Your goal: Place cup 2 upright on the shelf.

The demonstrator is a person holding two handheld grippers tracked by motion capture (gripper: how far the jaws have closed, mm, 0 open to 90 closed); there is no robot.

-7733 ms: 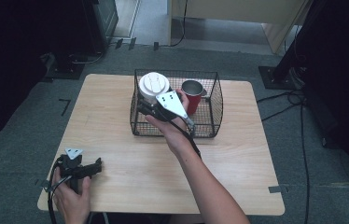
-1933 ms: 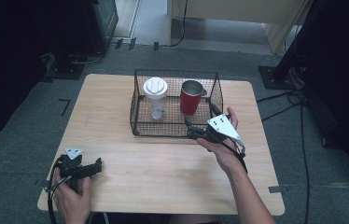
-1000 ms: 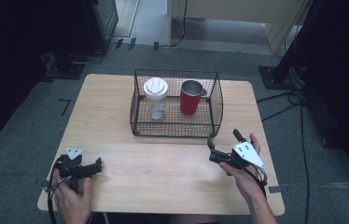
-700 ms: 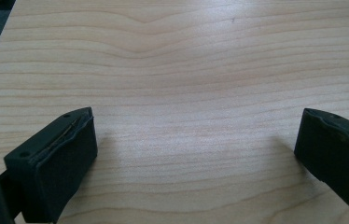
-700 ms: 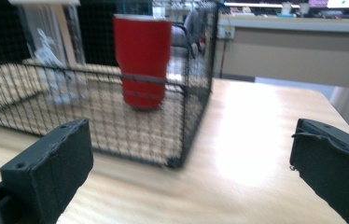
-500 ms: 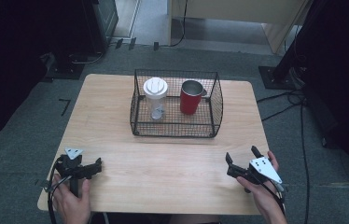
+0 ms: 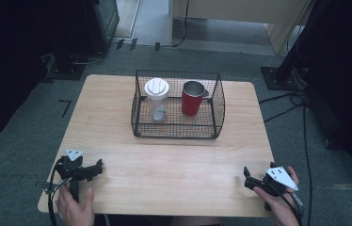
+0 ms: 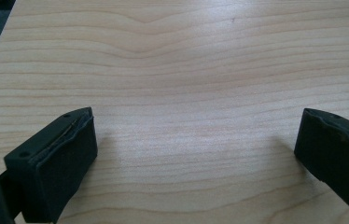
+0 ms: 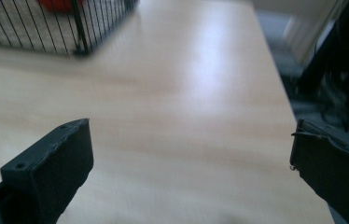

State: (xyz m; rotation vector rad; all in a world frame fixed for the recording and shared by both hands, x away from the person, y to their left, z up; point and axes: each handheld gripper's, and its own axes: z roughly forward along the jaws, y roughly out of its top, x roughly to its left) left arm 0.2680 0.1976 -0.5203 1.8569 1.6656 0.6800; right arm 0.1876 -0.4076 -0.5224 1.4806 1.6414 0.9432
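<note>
Resting on the near edge of the bench (image 7: 174,160), both claws are idle and hold nothing.

Item 1: wire basket (image 7: 214,110), black mesh, standing toward the far middle of the bench. Contents: two vessels, both upright, side by side and apart.

Item 2: clear tumbler with white lid (image 7: 156,98), in the basket's left half.

Item 3: red cup (image 7: 192,99), open top, in the basket's right half, just beside the right wall.

Item 4: left claw (image 7: 94,168), at the near left corner of the bench, jaws spread wide with bare wood between them in the left gripper view.

Item 5: right claw (image 7: 248,176), at the near right edge, well apart from the basket; jaws likewise spread wide, nothing between them, with a corner of the basket (image 9: 77,28) far off in the right gripper view.

Status, as judged: loading of the basket appears complete. No loose item lies on the bench outside it. Nothing further appears left to do, apart from setting the claws down.
</note>
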